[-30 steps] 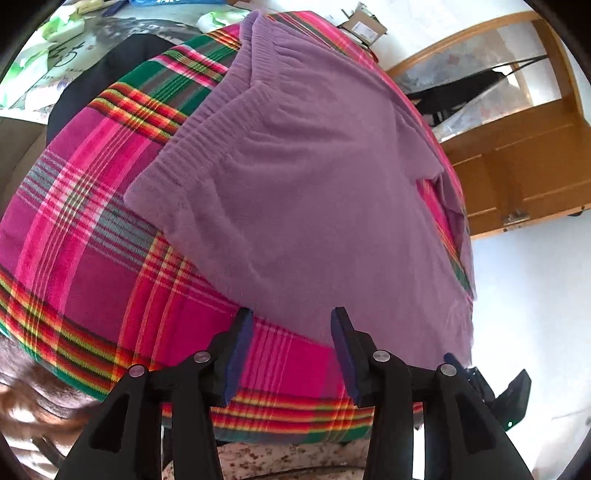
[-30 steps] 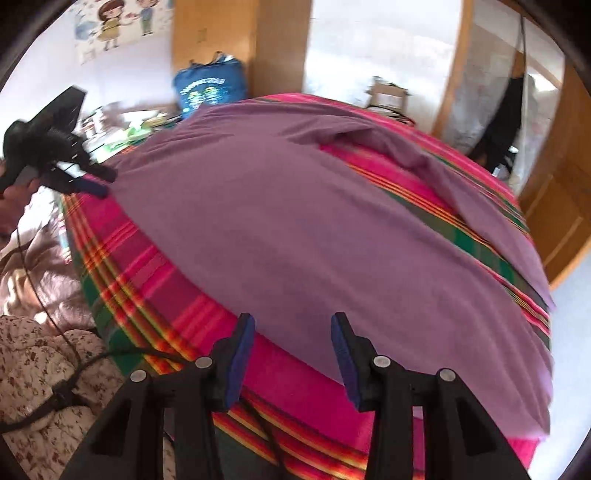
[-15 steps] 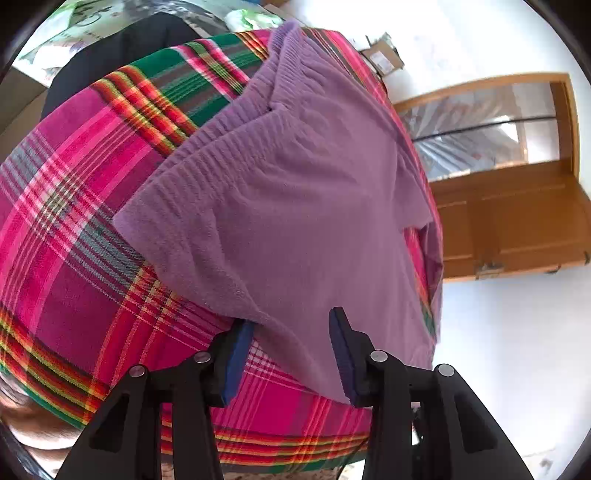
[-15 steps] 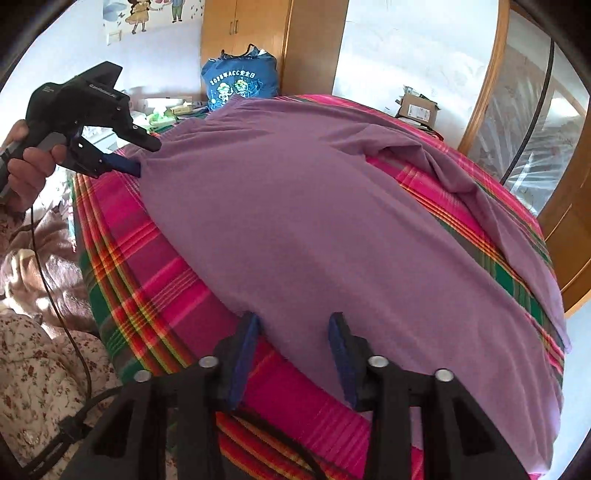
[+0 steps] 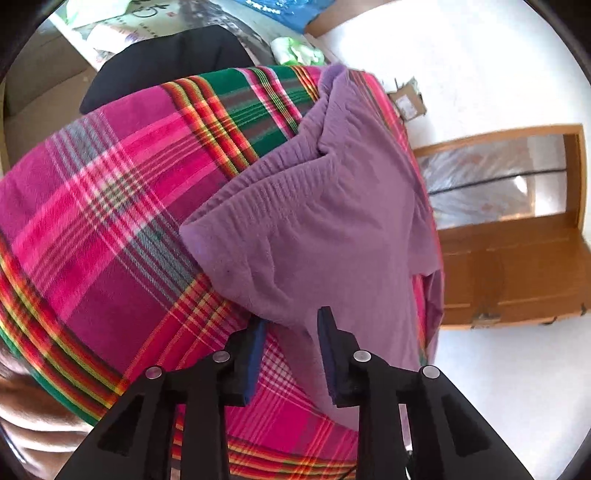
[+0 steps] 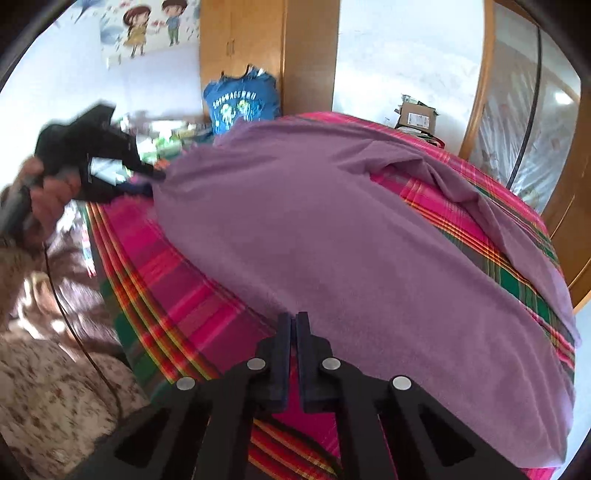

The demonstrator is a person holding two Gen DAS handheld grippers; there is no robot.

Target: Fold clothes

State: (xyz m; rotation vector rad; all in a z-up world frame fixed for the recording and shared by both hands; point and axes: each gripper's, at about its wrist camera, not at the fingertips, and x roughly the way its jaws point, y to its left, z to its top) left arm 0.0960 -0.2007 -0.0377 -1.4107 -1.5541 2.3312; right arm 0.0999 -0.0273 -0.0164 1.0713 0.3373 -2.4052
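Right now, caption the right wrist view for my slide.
Right gripper shut at the near hem of the purple garment spread on a plaid cloth.

Home bedroom: wardrobe (image 6: pixel 258 55), children's poster (image 6: pixel 147 29).

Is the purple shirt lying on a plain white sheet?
No, the purple shirt lies on a bright pink plaid blanket with green and yellow stripes.

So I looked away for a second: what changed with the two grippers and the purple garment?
The right gripper has closed on the near edge of the purple garment. The left gripper came in over the garment's ribbed corner, its jaws closing around the edge but not yet shut. The garment still lies spread on the plaid cloth.
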